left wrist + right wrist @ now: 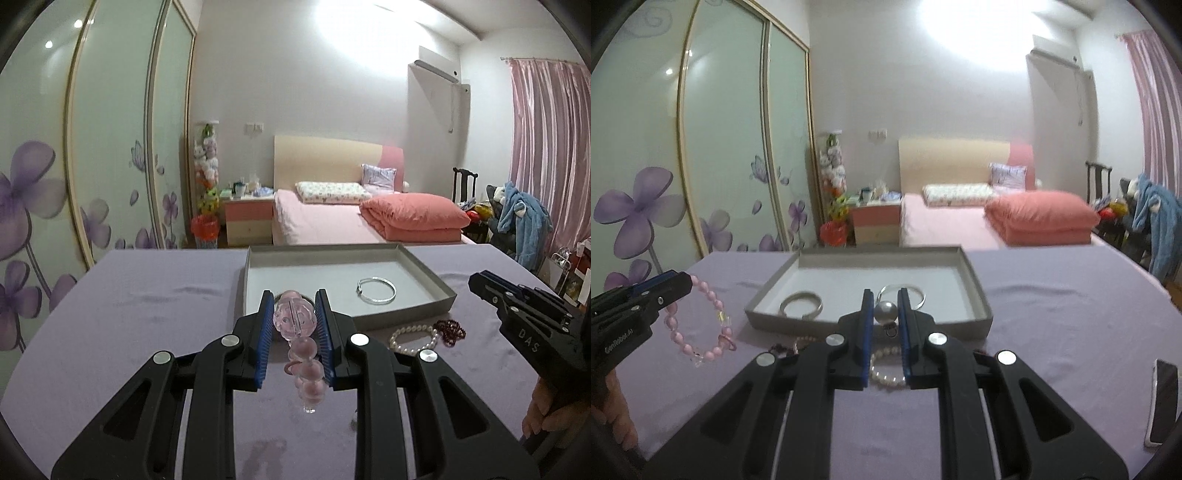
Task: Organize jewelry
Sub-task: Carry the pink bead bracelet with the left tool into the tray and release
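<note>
Left tongs [293,317] grip pink bead bracelet [295,325]; right tongs [885,314] pinch pearl [885,312] near tray [975,295].

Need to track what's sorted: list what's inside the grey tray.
Inside the grey tray: a silver bangle and a thin silver bracelet. The right gripper and its pearl cover part of the floor.
</note>
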